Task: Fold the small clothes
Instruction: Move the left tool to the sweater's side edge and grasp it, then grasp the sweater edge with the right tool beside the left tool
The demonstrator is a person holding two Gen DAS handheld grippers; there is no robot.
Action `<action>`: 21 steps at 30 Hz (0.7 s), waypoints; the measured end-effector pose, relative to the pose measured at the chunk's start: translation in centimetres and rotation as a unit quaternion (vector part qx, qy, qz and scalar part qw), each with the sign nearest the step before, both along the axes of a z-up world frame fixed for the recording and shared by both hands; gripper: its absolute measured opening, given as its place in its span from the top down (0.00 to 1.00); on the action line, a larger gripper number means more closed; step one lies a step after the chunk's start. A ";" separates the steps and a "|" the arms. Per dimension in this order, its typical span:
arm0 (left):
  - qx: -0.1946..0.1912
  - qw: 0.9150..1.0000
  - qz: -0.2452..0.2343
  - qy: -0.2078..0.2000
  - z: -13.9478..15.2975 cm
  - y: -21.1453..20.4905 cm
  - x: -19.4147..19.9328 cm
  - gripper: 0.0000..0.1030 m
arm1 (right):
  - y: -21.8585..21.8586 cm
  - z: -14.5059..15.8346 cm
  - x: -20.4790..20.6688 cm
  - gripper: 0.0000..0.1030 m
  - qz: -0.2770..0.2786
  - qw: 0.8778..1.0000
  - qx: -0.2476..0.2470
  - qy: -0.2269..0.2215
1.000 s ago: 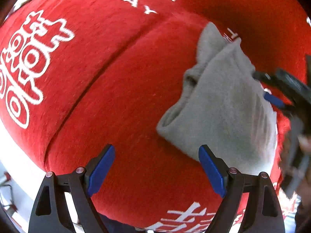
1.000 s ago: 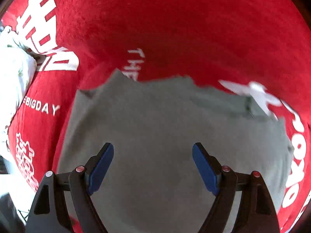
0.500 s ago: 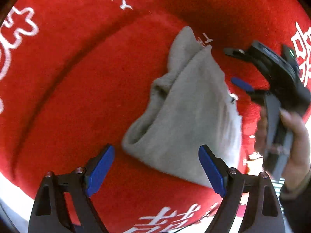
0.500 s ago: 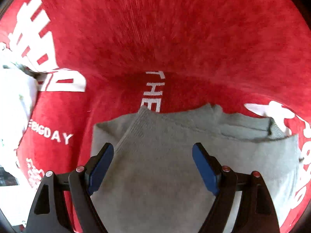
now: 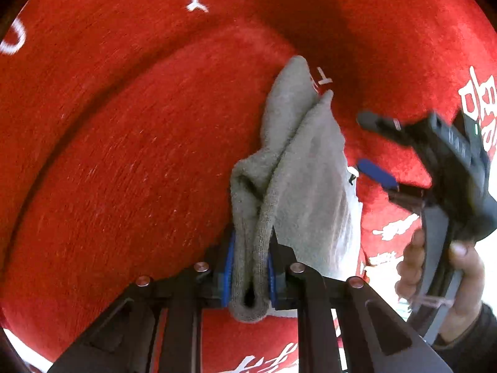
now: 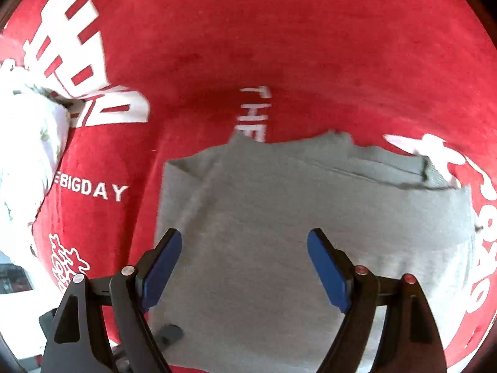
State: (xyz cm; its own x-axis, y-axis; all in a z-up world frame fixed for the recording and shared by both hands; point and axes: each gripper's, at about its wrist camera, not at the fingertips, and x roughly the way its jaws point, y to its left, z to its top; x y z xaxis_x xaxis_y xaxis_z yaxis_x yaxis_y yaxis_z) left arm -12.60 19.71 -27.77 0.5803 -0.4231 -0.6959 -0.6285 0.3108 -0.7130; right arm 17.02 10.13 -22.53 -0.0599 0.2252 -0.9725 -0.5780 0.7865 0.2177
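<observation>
Left gripper [image 5: 248,275], open 0.5 s ago, now clamps grey garment [image 5: 298,174] edge at 6 o'clock; right gripper [image 6: 243,267] hovers wide open, empty, over red cloth [image 6: 310,46].

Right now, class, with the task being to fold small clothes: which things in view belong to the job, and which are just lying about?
Part of the job:
- grey garment
- left gripper, shut on the garment's edge
- right gripper, open above the garment

Just lying about:
- red printed cloth underneath
- white patterned fabric at the left edge
</observation>
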 end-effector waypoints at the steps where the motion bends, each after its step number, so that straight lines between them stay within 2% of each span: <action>1: -0.001 1.000 -0.001 -0.001 0.0 0.1 0.0 0.82 | 0.5 -0.2 -0.2 0.17 0.005 1.000 0.000 0.004; 4: -0.006 1.000 0.000 0.001 -0.1 0.2 0.1 0.82 | 3.1 -1.5 -1.2 0.17 0.015 1.000 -0.016 0.022; 9: -0.009 1.000 0.003 0.006 -0.6 -0.3 0.9 0.81 | 6.6 -3.5 -2.4 0.17 0.012 0.999 -0.046 0.014; 13: -0.014 1.000 -0.007 0.007 -0.8 0.0 1.1 0.80 | 10.2 -6.2 -3.9 0.15 0.056 0.988 -0.132 -0.050; 15: -0.019 1.000 -0.012 0.012 -0.8 0.2 1.0 0.78 | 11.0 -6.6 -4.5 0.29 0.081 0.981 -0.161 -0.072; 16: -0.020 1.000 -0.012 0.012 -0.8 0.1 1.2 0.69 | 11.2 -6.6 -4.8 0.44 0.091 0.976 -0.177 -0.091; 17: -0.024 1.000 -0.010 0.006 -0.6 0.0 0.9 0.62 | 10.9 -6.3 -4.7 0.64 0.090 0.975 -0.179 -0.097; 18: -0.026 1.000 -0.007 -0.001 -0.4 -0.2 0.7 0.42 | 10.3 -6.0 -4.3 0.73 0.089 0.974 -0.182 -0.099; 19: -0.027 1.000 -0.005 -0.015 0.1 -0.4 0.6 0.21 | 10.0 -5.8 -4.0 0.77 0.089 0.977 -0.173 -0.092; 21: -0.002 1.000 -0.011 -0.011 1.0 -0.9 0.6 0.02 | 8.8 -5.0 -3.1 0.80 0.082 0.984 -0.142 -0.073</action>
